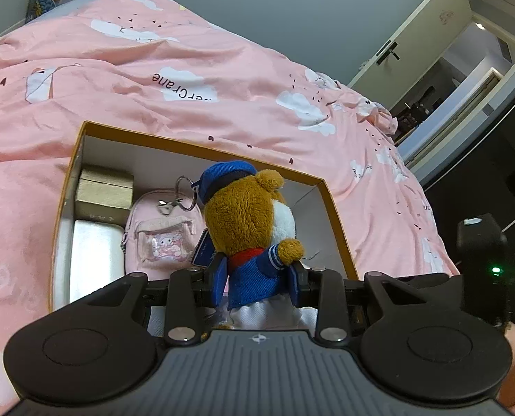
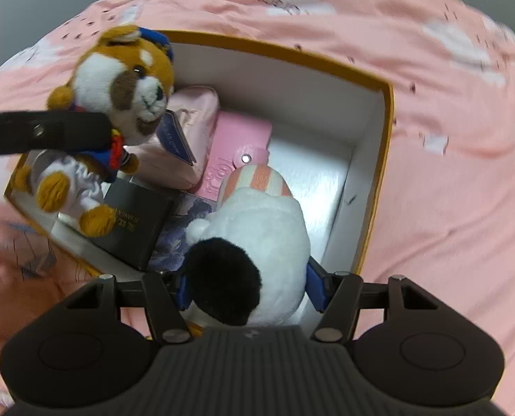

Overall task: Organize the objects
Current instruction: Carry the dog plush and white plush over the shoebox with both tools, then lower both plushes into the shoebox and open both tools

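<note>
A brown plush dog (image 1: 250,215) in a blue cap and sailor jacket hangs over the open orange-rimmed box (image 1: 202,145), and my left gripper (image 1: 259,279) is shut on its body. The right wrist view shows the same dog (image 2: 125,79) at the box's left end, with a black finger (image 2: 42,131) of the left gripper across it. My right gripper (image 2: 250,289) is shut on a white plush toy (image 2: 267,222) with a black patch and a pink striped cap. This toy hangs inside the box (image 2: 385,104), above its bare white floor.
The box holds a gold case (image 1: 105,190), a silver case (image 1: 94,256), a pink mini backpack (image 1: 160,228), a pink wallet (image 2: 236,149) and a black box (image 2: 136,222). It lies on a pink duvet (image 1: 153,69). An open door (image 1: 413,41) stands at the right.
</note>
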